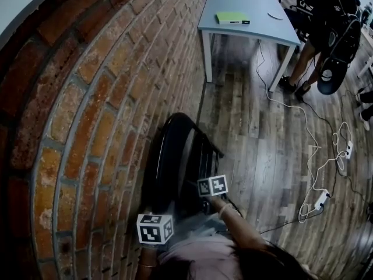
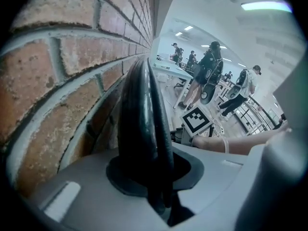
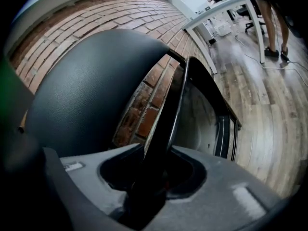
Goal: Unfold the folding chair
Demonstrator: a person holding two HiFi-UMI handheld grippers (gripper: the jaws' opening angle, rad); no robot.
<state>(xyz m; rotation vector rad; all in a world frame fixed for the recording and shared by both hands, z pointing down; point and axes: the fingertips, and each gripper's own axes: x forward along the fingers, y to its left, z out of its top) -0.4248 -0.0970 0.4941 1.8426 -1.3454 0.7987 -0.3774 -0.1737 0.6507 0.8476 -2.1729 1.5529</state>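
Note:
A black folding chair [image 1: 175, 150] stands folded flat against the brick wall [image 1: 87, 98]. My left gripper [image 1: 155, 217] sits at its near edge by the wall. In the left gripper view the chair's rounded backrest edge [image 2: 142, 114] runs straight down between my left gripper's [image 2: 155, 189] jaws, which are closed on it. My right gripper [image 1: 205, 198] is at the chair's floor-side edge. In the right gripper view a thin black frame bar [image 3: 171, 114] runs into the right gripper [image 3: 149, 177], and the jaws clamp it. The big curved backrest [image 3: 91, 95] fills the left of that view.
A light blue table [image 1: 256, 25] with a green notebook [image 1: 232, 17] stands further along the wall. White cables and power strips [image 1: 322, 199] lie on the wooden floor to the right. A person [image 1: 329, 28] stands by the table's far corner.

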